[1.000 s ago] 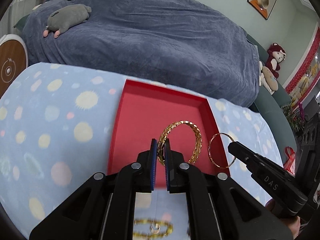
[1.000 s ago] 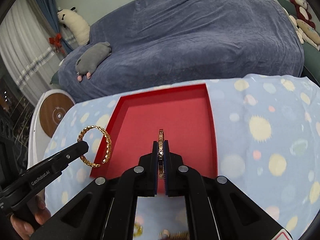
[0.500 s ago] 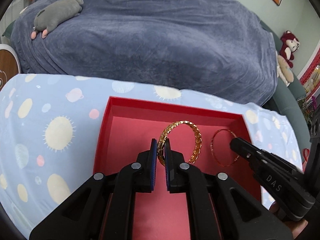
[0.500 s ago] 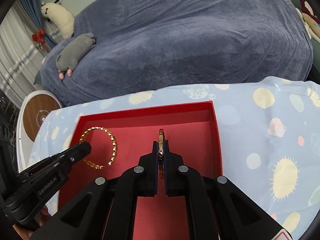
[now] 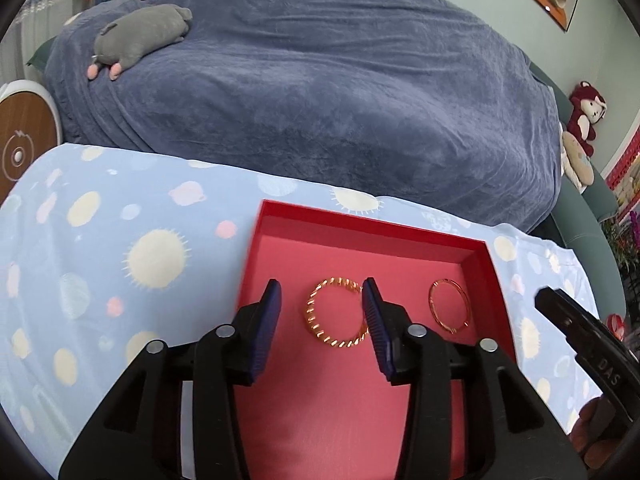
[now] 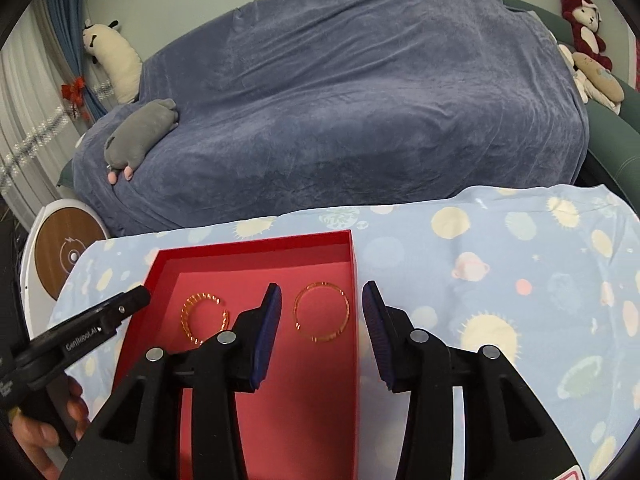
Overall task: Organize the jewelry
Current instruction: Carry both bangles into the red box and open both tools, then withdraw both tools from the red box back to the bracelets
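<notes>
While both tools hung over the red tray, their jaws had just been opening, and each bangle lay loose on the tray floor. From the left wrist view, the left tool stood with its blue pads spread apart; the chunky twisted gold bangle lay flat between them, its right edge hidden behind the right pad, so contact there could not be judged. Just to its right lay the thin gold bangle, near the tray's right wall. The tip of the right tool showed at the picture's right edge, over the cloth beside the tray.

From the right wrist view, the right tool was likewise spread, gripping nothing. The thin bangle lay flat between its pads without touching either. The twisted bangle lay to the left, partly hidden behind the left finger. The left tool reached in from the left edge, its tip at the tray's left wall, held by a hand.

The tray rested on a worktop covered in pale blue cloth printed with suns and planets. Behind it was a sofa under a dark blue throw, with a grey plush toy on it.
</notes>
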Demonstrator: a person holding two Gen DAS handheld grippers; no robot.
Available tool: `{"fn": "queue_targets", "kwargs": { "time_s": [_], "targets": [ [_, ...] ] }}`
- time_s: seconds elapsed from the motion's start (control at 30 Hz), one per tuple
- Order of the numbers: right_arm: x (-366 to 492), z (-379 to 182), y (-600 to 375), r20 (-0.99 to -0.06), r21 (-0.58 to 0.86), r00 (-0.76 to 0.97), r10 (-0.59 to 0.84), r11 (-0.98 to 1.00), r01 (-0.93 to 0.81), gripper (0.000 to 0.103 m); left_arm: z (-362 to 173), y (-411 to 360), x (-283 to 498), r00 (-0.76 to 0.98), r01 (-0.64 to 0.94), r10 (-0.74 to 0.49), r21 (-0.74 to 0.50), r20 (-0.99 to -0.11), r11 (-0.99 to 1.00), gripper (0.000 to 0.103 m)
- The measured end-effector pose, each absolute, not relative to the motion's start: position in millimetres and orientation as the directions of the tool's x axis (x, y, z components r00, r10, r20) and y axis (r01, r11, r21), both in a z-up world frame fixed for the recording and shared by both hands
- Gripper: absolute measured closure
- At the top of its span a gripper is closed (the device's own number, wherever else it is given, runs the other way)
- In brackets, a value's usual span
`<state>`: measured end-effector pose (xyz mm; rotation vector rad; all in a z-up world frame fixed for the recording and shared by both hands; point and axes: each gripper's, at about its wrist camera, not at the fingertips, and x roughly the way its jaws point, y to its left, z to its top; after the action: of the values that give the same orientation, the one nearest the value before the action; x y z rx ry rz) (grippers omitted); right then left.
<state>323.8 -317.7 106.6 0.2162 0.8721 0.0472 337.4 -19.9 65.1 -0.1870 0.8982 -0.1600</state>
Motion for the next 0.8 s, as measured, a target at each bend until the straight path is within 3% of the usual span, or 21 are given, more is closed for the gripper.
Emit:
{"fn": "queue_targets", "kwargs": {
  "time_s": [0.33, 0.47, 0.8],
  "targets": [
    [212.7, 122.4, -313.3, -0.78, 0.183, 0.615, 0.116, 0.982, 0.046, 0.062, 89.7, 4.4, 235.7, 0.615, 0.071, -0.216, -0.22, -0.759, 0.973, 0.062],
    [163.8, 113.7, -311.4, -0.804, 0.185, 0.582, 0.118, 0.981, 0.056, 0.062, 80.1, 11.4, 186.4, 0.594, 0.083, -0.201, -0.189, -0.779, 0.978, 0.057],
    [63.0, 78.7, -300.0, -0.857, 0.188, 0.502, 0.117, 0.978, 0.092, 0.062, 37.2, 22.6, 96.2, 0.506, 0.074, -0.205, -0.195, -0.838, 0.978, 0.057]
  ]
}}
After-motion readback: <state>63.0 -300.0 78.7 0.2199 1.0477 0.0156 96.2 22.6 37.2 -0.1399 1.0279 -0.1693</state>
